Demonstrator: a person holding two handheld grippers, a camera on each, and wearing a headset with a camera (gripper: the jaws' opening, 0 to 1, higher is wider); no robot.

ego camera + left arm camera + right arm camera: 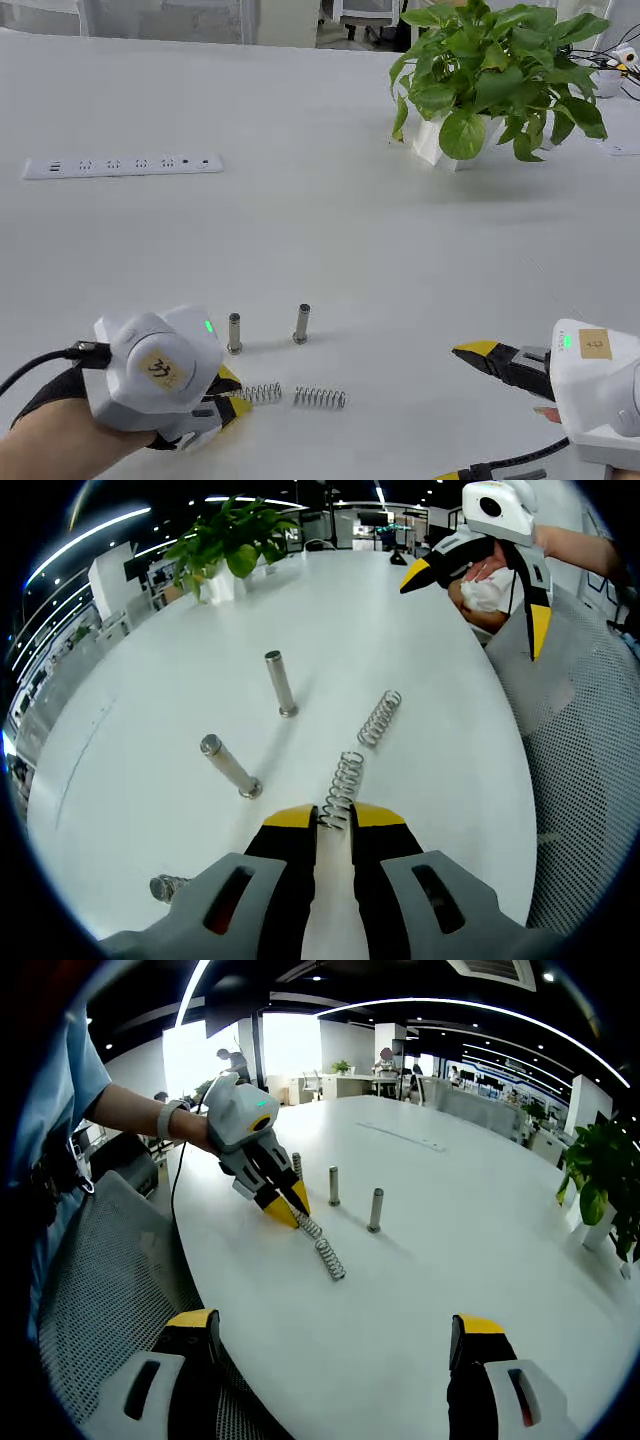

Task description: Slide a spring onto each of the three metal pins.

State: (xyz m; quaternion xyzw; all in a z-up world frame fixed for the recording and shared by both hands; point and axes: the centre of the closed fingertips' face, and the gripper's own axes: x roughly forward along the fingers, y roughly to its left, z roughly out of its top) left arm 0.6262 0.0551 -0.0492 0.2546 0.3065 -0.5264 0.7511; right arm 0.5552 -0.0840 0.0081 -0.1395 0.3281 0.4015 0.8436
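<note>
Step in hand, as judged: lifting the near spring (343, 788) to bring it over a pin. Best to keep the grip at the very end of the coil, firm but not crushing. Then raise the free end, turn it upright and line its bore with the top of the left pin (234, 333) before lowering. Better not to drag it across the surface (330, 200), because of the second spring (320, 398) lying just beside it, to the right. Also bare: the right pin (302, 323), standing upright a little further right. Near the lower left edge of the left gripper view, what looks like a third pin (168, 887), too blurred to tell if loaded or not.

Pose: left gripper (236, 393) low at the lower left of the head view, almost flat over the surface, pointing right, jaws closed on the spring's end. Right gripper (463, 412) at the lower right, well apart from the parts, jaws spread wide, holding nothing.
</note>
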